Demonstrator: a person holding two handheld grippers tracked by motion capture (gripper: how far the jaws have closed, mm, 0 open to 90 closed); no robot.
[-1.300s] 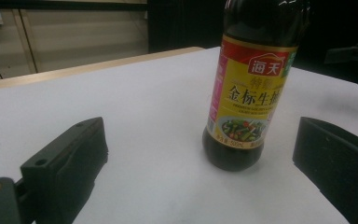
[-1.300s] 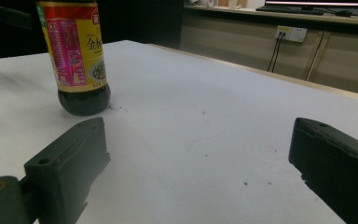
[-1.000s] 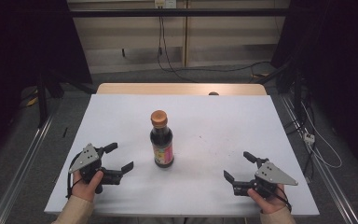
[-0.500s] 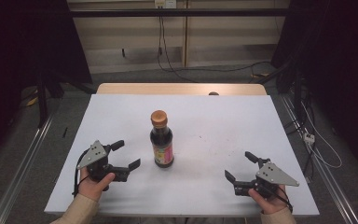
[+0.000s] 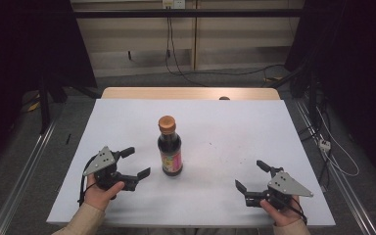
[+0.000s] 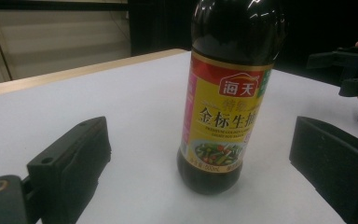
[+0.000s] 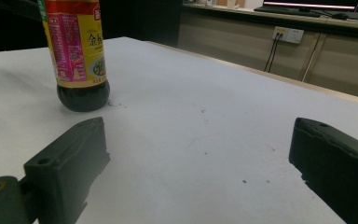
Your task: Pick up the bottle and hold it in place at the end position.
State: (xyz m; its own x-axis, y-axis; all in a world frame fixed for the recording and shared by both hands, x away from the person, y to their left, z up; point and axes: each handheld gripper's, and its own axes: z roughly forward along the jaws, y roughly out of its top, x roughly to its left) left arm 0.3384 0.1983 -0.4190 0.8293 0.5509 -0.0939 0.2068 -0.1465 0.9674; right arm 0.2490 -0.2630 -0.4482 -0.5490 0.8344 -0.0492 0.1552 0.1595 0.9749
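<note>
The left tongs [image 5: 138,162] sit spread beside the sauce bottle [image 5: 170,146] at centre frame, seemingly lined up to grasp it; right tongs [image 5: 252,176], lower right, also spread, idle on the desk [image 5: 225,127].

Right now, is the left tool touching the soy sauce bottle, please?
Apart. The left gripper view shows bare table between the soy sauce bottle and both open jaws of the left tool.

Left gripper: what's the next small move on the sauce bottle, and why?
Probably ease the left gripper straight forward until its jaws flank the bottle, then close. The jaws stand open and have just been narrowing slightly with nothing between them; in the left gripper view the bottle stands upright, centred ahead of them, not yet between. The right gripper sits open, well off to the side.
</note>
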